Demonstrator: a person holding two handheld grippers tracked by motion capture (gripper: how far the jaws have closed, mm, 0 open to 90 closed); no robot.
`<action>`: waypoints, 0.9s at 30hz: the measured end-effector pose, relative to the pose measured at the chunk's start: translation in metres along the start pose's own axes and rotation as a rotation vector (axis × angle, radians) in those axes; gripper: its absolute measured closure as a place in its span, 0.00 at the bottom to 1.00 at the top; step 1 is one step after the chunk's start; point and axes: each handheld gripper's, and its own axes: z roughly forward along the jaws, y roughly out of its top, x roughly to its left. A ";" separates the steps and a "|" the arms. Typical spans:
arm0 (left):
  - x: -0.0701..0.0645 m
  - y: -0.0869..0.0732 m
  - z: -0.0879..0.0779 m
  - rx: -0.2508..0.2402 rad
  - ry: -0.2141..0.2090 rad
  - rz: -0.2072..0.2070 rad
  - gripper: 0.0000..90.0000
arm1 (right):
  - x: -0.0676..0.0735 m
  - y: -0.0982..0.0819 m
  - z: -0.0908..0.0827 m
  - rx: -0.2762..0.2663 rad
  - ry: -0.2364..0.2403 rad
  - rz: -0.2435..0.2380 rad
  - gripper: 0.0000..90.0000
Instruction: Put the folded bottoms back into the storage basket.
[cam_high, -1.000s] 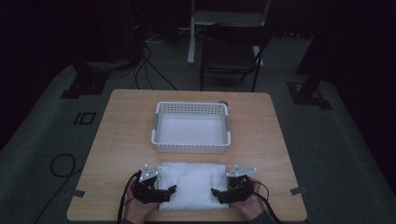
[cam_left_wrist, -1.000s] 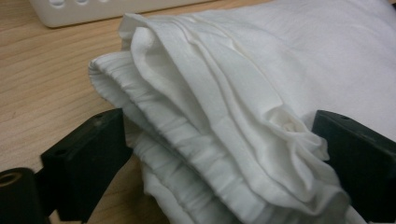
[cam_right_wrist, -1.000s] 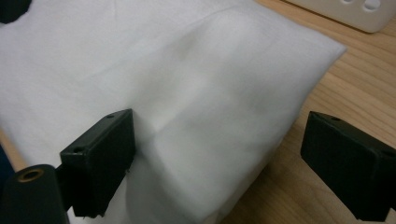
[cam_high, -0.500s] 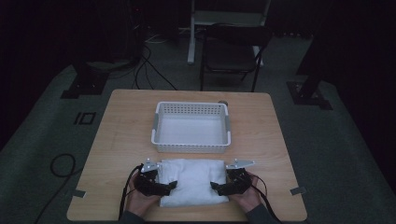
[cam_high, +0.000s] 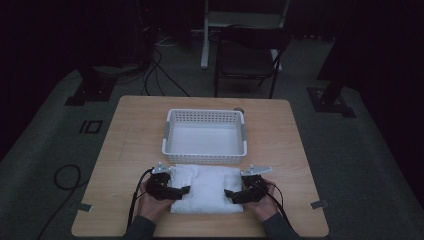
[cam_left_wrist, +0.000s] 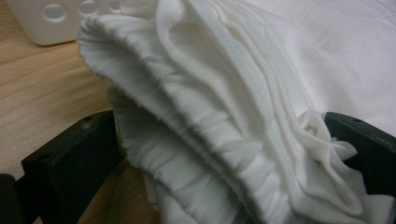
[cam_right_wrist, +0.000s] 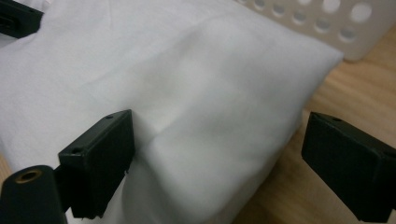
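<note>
Table (cam_high: 125, 150) of pale wood fills my high view, a white basket (cam_high: 205, 112) at its middle. Just in front of the basket I see the folded white cloth (cam_high: 207, 186) lying flat. My left gripper (cam_high: 175, 192) has just been opening its jaws; they stand wide around the cloth's layered left edge, not squeezing it. My right gripper (cam_high: 235, 196) is spread too, one jaw on top of the cloth, the other clear of its right edge

A dim lab or recording studio: a lone wooden table (cam_high: 125, 150) stands on grey carpet (cam_high: 45, 150), with stand bases (cam_high: 332, 97), trailing cables (cam_high: 160, 70) and a black chair (cam_high: 247, 60) behind.
</note>
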 end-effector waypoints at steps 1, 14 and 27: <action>0.001 0.001 0.001 0.002 -0.007 -0.002 0.00 | 0.000 0.002 0.001 -0.004 -0.001 -0.003 0.10; 0.010 0.012 0.008 0.000 -0.013 0.008 0.00 | -0.021 0.007 0.022 0.022 0.056 0.092 0.11; 0.008 0.016 0.005 -0.005 -0.121 0.008 0.43 | -0.027 0.009 0.024 0.036 0.213 0.133 0.48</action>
